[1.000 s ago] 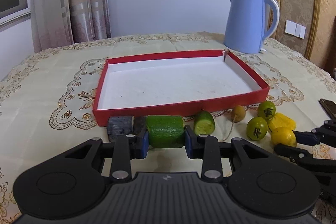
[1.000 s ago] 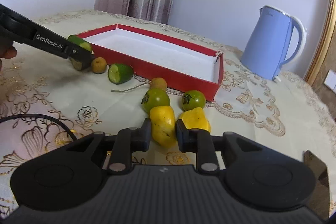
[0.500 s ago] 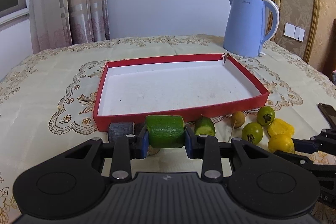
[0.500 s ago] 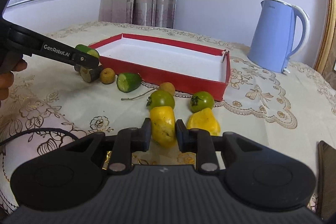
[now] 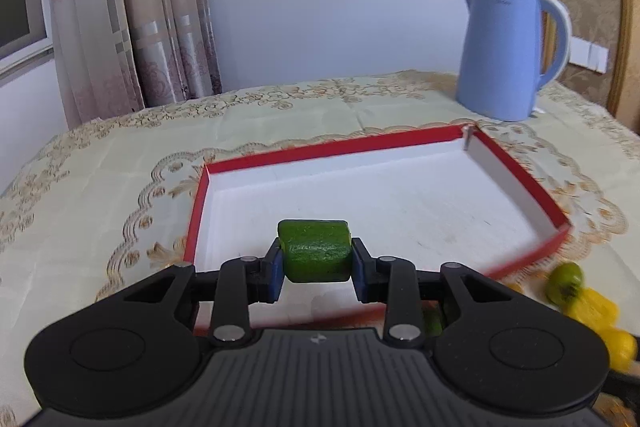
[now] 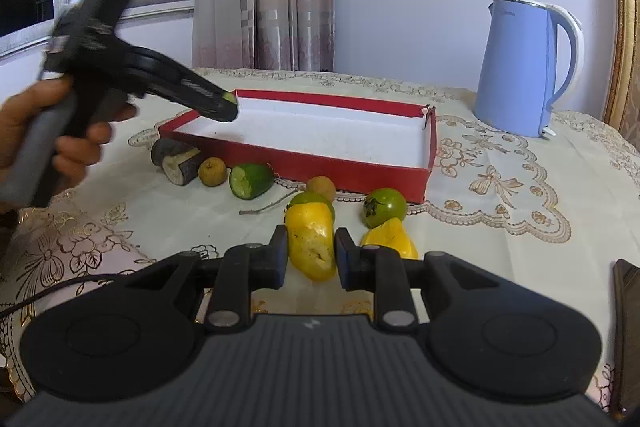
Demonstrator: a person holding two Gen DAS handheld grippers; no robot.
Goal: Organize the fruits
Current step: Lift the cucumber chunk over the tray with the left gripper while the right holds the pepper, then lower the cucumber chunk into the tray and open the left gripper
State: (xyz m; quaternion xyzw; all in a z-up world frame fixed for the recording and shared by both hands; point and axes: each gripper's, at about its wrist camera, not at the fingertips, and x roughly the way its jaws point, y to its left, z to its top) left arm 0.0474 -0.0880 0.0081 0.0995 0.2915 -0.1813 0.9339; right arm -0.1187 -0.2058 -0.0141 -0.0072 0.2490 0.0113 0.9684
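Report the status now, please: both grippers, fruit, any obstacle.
Left gripper shut on green cucumber chunk, over red shallow cardboard tray. Right gripper shut on yellow pepper piece. Nothing blocking.

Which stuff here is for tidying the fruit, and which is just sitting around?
For the job:
red tray
green chunk in left claw
yellow fruit in right claw
green tomato

Just lying about:
blue kettle
twig

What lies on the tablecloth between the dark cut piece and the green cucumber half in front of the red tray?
One small round brownish fruit sits between the dark cut piece and the cucumber half, seen in the right wrist view.
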